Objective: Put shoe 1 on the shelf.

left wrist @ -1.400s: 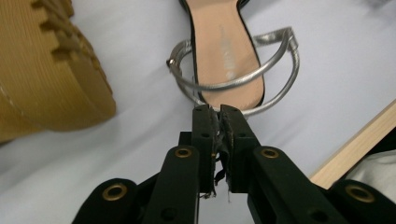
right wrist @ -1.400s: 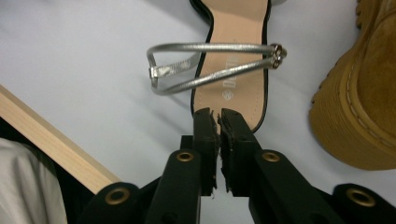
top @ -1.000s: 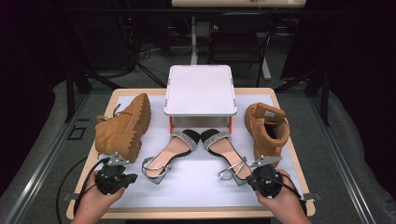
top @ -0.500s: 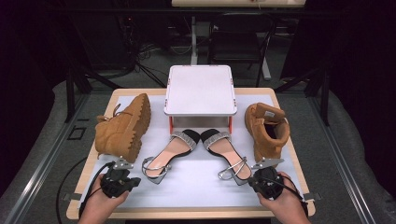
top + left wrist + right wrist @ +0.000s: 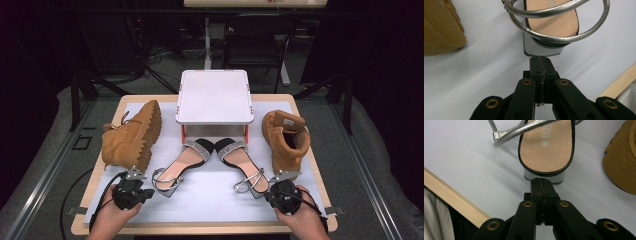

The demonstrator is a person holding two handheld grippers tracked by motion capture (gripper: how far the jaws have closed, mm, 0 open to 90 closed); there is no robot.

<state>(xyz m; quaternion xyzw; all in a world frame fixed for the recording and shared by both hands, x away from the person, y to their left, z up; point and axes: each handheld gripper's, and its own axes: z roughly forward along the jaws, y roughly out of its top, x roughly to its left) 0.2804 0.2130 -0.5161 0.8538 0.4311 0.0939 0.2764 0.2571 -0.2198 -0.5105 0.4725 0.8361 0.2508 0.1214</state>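
Not much has moved over the last second: both hands sit at the near edge of the desk (image 5: 210,227), pretty much where they were in the earlier frames, only settled a touch closer to the sandals.

The left gripper (image 5: 541,65) has its jaws clenched on nothing, tips just short of the block heel of the left sandal (image 5: 181,164). Same story for the right gripper (image 5: 542,185), pressed shut and empty, nose nearly at the heel of the right sandal (image 5: 244,162). So it looks like the pair is lined up for a grab that hasn't started; the jaws would need to open first.

The sandals lie side by side on a white mat, toes under a small white stand (image 5: 214,96). A tan boot (image 5: 131,135) lies on its side to the left, its mate (image 5: 286,137) stands upright to the right. Dark room behind, chair and cables on a grey floor.
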